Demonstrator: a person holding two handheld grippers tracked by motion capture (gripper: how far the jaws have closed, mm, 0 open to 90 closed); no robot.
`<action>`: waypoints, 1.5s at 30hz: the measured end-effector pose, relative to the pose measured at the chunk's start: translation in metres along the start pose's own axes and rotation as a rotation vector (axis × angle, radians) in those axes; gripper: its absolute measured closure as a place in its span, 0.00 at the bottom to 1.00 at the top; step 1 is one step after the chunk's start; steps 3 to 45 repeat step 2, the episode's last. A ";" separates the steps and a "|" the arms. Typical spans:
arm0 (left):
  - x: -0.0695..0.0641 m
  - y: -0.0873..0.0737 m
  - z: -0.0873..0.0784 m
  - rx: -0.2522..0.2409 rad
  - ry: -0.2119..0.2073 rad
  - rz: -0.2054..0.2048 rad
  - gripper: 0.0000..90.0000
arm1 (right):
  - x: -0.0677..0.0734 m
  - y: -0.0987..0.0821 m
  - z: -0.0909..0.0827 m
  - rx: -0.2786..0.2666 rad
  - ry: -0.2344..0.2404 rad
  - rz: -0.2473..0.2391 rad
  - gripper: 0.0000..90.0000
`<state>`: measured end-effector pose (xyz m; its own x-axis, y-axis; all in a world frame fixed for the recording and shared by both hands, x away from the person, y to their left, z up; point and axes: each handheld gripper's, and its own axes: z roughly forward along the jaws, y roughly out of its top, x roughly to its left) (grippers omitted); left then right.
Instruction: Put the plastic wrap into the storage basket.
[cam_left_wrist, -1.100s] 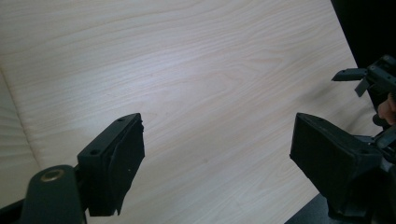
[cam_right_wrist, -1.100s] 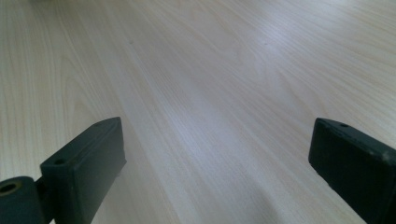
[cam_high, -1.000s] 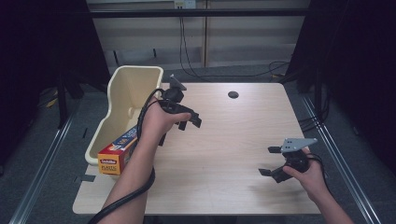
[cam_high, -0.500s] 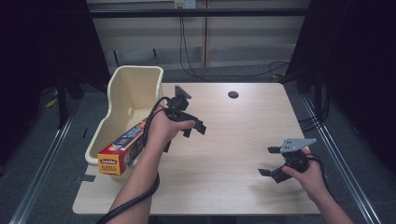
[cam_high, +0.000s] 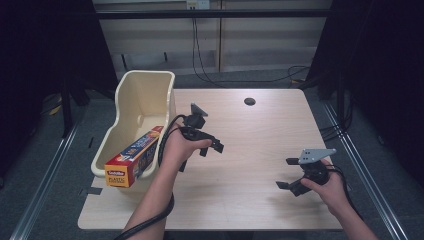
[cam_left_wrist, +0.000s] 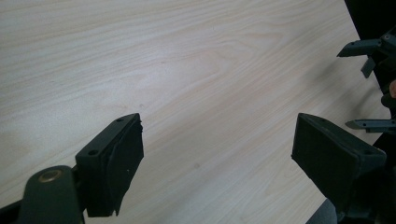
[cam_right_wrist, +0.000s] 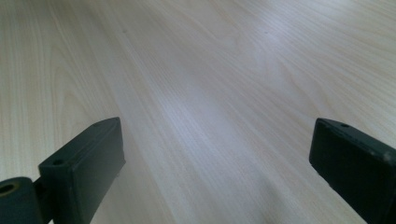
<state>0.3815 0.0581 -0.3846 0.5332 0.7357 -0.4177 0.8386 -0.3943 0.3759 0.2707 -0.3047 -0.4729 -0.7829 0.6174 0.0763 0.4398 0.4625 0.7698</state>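
Both tongs gape; the high view adds a box (cam_high: 134, 155).

- The left claw (cam_high: 212, 145) is hanging over the surface's middle, jaws spread wide, pointing right.
- The right claw (cam_high: 286, 174) is hovering at the near right, jaws gaping, pointing left.

Cream bin (cam_high: 145, 95), orange-and-blue box (cam_high: 131, 160) with yellow end, pale wood-grain table (cam_high: 260, 130), black tools (cam_high: 212, 145)
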 end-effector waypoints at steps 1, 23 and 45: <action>0.000 -0.001 0.000 0.000 0.004 0.009 0.18 | 0.000 0.000 0.000 -0.003 -0.002 0.005 0.03; 0.000 -0.002 0.001 -0.001 0.008 0.012 0.18 | 0.000 0.000 0.001 -0.002 -0.003 0.004 0.03; 0.000 -0.002 0.001 -0.001 0.008 0.012 0.18 | 0.000 0.000 0.001 -0.002 -0.003 0.004 0.03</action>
